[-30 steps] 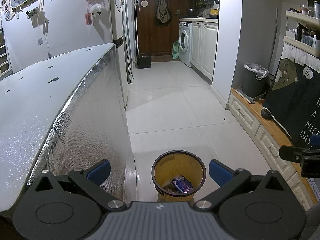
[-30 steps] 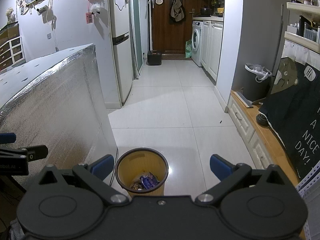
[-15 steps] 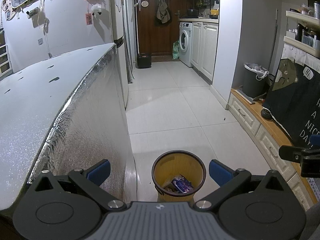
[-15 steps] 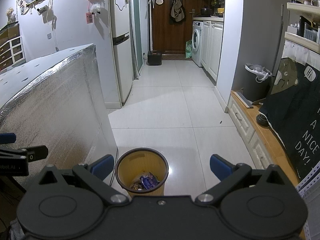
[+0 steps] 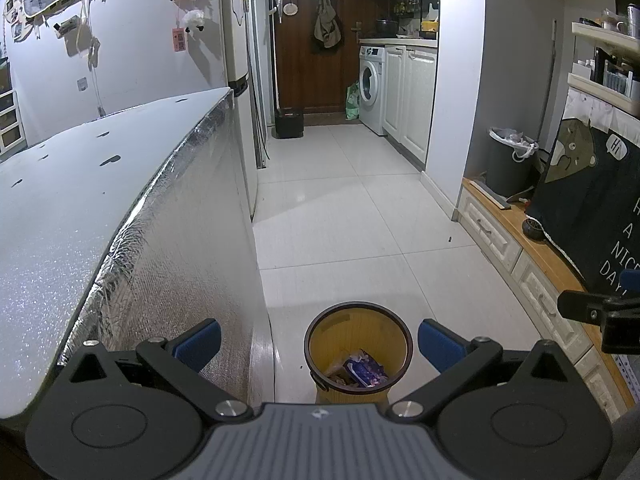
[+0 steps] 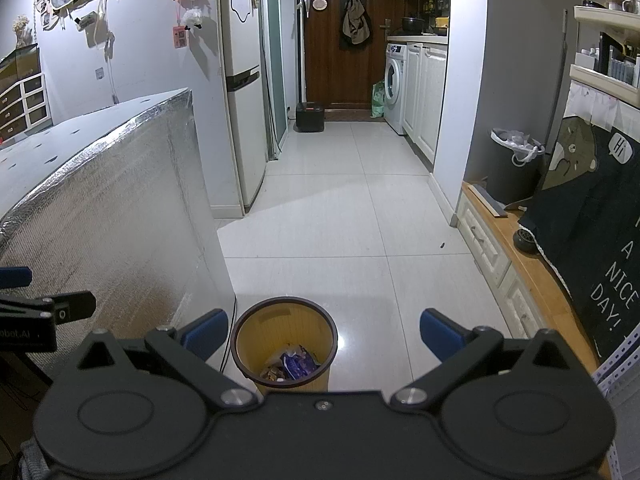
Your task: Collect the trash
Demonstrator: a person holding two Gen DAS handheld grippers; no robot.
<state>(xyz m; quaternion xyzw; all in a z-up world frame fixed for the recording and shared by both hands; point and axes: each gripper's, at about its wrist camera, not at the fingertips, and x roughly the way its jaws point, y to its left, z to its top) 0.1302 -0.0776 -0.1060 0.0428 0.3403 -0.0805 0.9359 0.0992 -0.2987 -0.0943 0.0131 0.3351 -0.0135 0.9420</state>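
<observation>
1. Left wrist view: the left gripper [image 5: 318, 340] is held above the floor, jaws spread wide, nothing between the blue pads [image 5: 198, 340]. The round yellow plastic wastebasket with a dark rim [image 5: 358, 322] sits at 6 o'clock, framed between the fingers. A purple-and-white wrapper [image 5: 366, 368] and brownish scraps lie at its bottom.
2. Same view: the silver foil-covered table [image 5: 80, 208] runs along 9 o'clock, its top bare apart from dark spots. The other tool shows at 3 o'clock.
3. Change against the earlier left frames: none detectable. Basket, table edge and pads hold the same positions.
4. Right wrist view: the right gripper [image 6: 322, 332] is equally wide open and empty. The wastebasket sits at 6 o'clock, slightly left of centre, beside the table's foot.
5. Change against the earlier right frames: none; the pose is static.
6. Reading: no loose trash visible on floor or table. Collection looks finished, or paused.
</observation>
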